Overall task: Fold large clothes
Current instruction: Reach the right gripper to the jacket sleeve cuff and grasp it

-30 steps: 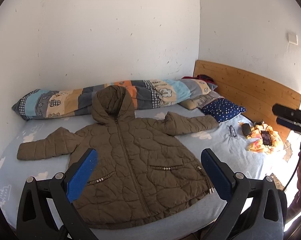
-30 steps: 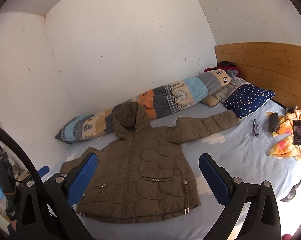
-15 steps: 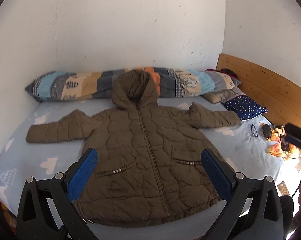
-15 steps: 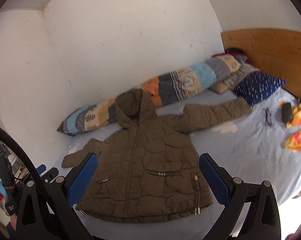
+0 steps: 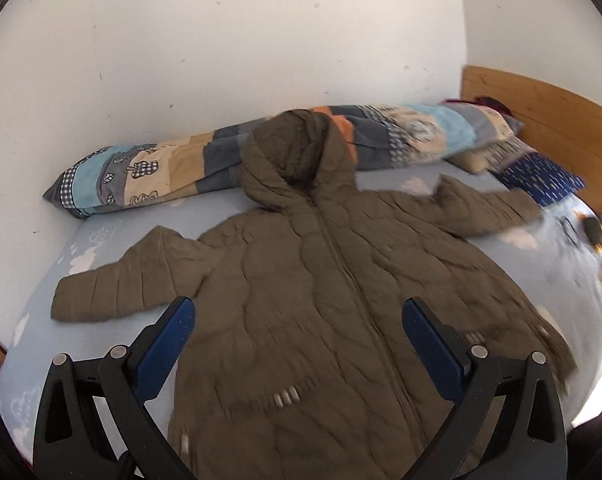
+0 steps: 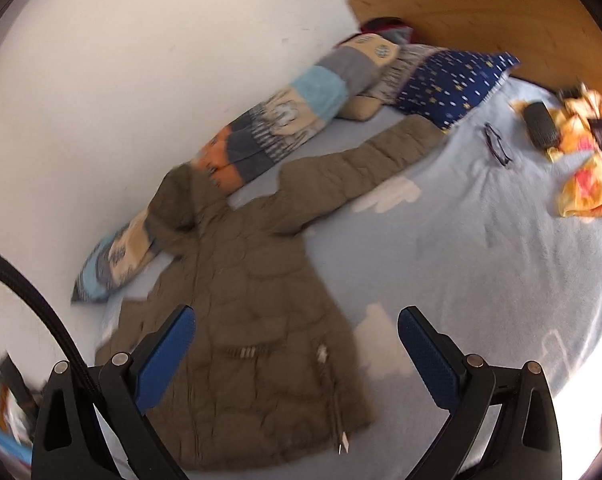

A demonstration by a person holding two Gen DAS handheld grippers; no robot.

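An olive quilted hooded jacket (image 5: 325, 292) lies flat and zipped on the light blue bed sheet (image 5: 41, 344), sleeves spread to both sides, hood resting against the rolled quilt. My left gripper (image 5: 299, 332) hovers open above the jacket's lower half, nothing between its blue pads. In the right wrist view the jacket (image 6: 253, 320) lies to the left, its right sleeve reaching toward the pillows. My right gripper (image 6: 295, 340) is open too, above the jacket's right hem and the bare sheet (image 6: 481, 264). Both views are motion-blurred.
A patchwork rolled quilt (image 5: 173, 168) lies along the white wall. A navy starred pillow (image 6: 453, 84) and wooden headboard (image 6: 481, 8) are at the right end. Glasses (image 6: 497, 144), a dark case (image 6: 541, 124) and a yellow cloth (image 6: 585, 168) with a phone lie on the sheet.
Both grippers have moved nearer to the bed and lower; the jacket looms larger. The right view has swung and tilted toward the headboard end. The jacket has not moved.
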